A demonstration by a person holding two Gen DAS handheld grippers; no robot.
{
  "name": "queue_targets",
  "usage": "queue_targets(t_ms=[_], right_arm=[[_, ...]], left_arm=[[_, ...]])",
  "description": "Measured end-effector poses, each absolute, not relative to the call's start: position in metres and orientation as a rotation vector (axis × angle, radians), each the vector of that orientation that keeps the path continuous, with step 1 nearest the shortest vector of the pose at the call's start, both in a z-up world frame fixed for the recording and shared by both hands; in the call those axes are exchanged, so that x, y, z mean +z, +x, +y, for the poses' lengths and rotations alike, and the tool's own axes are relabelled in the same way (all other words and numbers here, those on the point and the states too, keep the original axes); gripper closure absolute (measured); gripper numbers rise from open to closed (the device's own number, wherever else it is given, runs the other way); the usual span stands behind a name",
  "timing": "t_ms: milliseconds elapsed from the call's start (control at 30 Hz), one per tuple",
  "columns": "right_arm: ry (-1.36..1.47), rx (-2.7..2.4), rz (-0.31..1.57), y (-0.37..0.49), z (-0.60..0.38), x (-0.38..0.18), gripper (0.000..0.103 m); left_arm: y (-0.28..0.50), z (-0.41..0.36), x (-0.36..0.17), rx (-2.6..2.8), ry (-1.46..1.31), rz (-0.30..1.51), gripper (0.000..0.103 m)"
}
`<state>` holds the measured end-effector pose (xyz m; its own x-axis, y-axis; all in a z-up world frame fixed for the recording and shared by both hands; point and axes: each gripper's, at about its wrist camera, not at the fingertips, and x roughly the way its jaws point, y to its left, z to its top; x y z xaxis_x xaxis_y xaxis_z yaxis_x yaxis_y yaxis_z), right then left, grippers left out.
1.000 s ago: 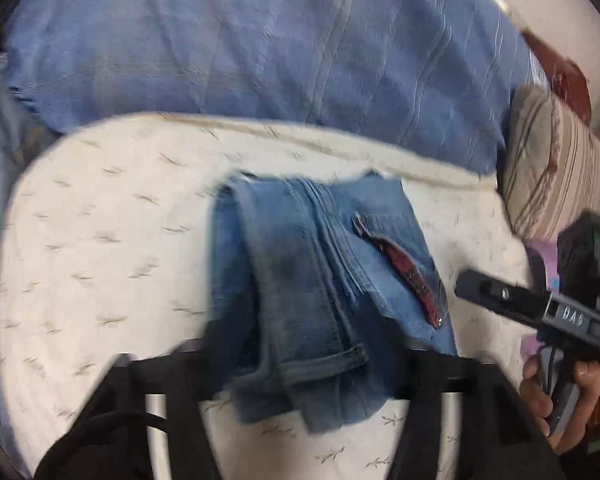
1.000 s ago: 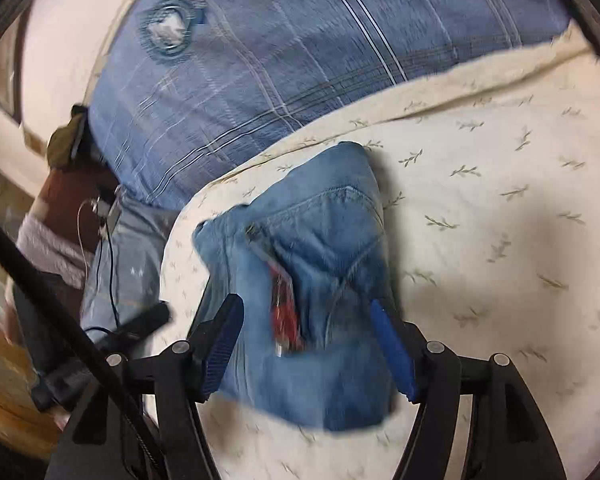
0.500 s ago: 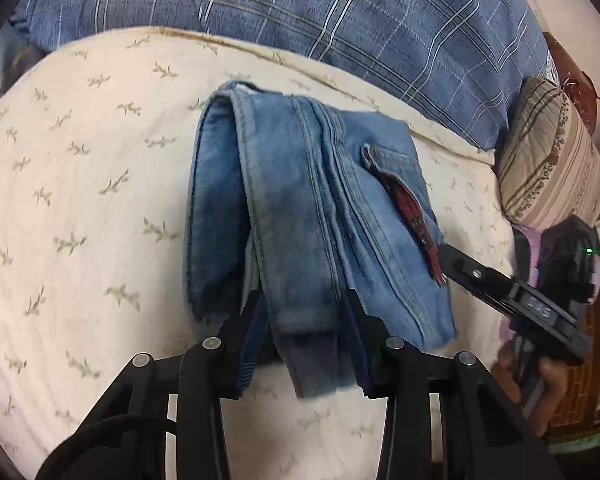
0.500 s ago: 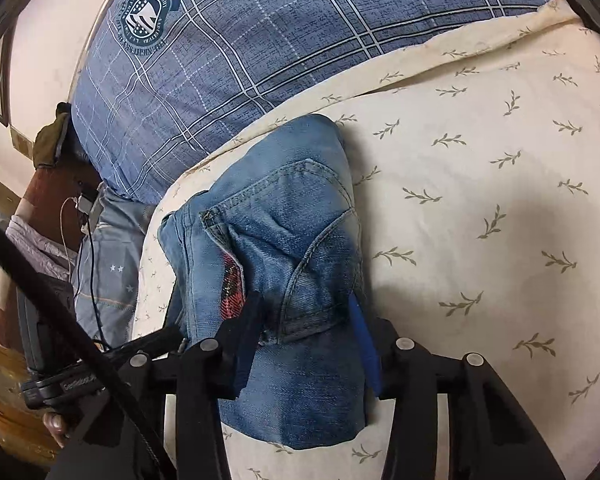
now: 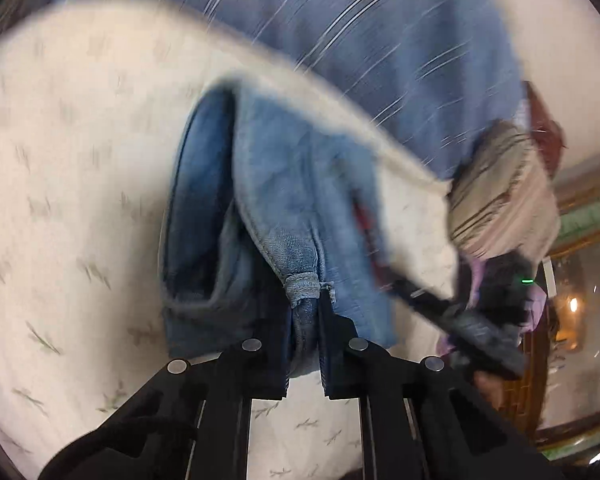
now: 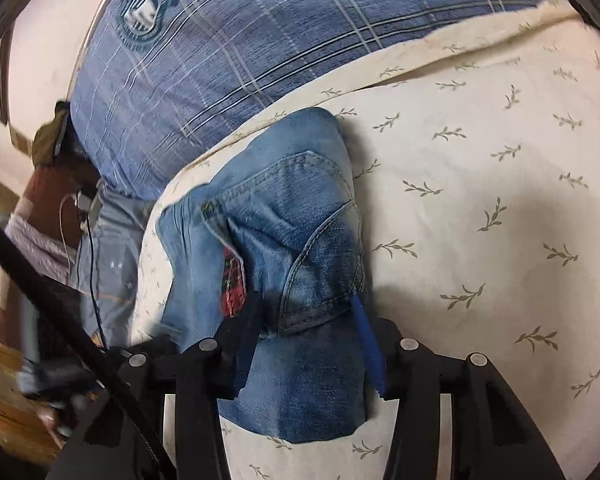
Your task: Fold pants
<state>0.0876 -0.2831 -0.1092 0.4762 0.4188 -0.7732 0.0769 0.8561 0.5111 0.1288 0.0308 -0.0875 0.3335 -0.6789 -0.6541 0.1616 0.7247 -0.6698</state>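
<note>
Nearest the left wrist camera, the left gripper (image 5: pixel 305 322) has its jaws drawn in tight on a hemmed denim edge of the folded jeans (image 5: pixel 276 216), the cloth pinched between the pads and bunching just above them. In the right wrist view the right gripper (image 6: pixel 306 344) stands about half open, its blue-padded fingers (image 6: pixel 367 340) straddling the near end of the same jeans (image 6: pixel 284 248); the pads look to press the thick layers on both sides, though contact on the left pad is partly hidden. The jeans lie as a compact stack on the cream leaf-print bedsheet (image 6: pixel 480 184), near its edge, with a red patch (image 6: pixel 233 280) showing at a pocket. Denim of this kind is probably fairly heavy and soft yet holds a crease; it should not slip, and the stitched hems and seams give the firmest hold. Beyond lies a blue plaid pillow (image 6: pixel 260 48), and a striped cushion (image 5: pixel 504 196) to the side.
</note>
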Motion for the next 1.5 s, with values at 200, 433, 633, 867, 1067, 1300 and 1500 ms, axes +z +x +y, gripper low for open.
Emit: queue_targets(t_ms=[200,433,633,867,1067,1300,1500], right_arm=[[0.430,0.198,1.111,0.089,-0.271,-0.113,0.062],[0.393,0.222,1.111,0.083,-0.263,-0.114,0.067],[0.513,0.254,1.044,0.085,-0.284,-0.101,0.033],[0.580,0.314,1.072,0.119,-0.288,-0.097,0.031],[0.687,0.297,1.046,0.151,-0.303,-0.130,0.041],[0.612,0.278,1.055,0.148,-0.295,-0.125,0.076],[0.509,0.227,1.046,0.144,-0.285,-0.123,0.079]], left_arm=[[0.139,0.024,-0.116,-0.494,-0.407,1.227,0.093],[0.143,0.026,-0.125,-0.500,-0.403,1.235,0.089],[0.136,0.023,-0.093,-0.554,-0.376,1.124,0.062],[0.168,0.016,-0.076,-0.448,-0.291,1.062,0.051],[0.190,0.005,-0.111,-0.457,-0.386,1.049,0.058],[0.177,0.006,-0.089,-0.519,-0.414,0.886,0.093],[0.189,0.004,-0.123,-0.407,-0.290,0.939,0.095]])
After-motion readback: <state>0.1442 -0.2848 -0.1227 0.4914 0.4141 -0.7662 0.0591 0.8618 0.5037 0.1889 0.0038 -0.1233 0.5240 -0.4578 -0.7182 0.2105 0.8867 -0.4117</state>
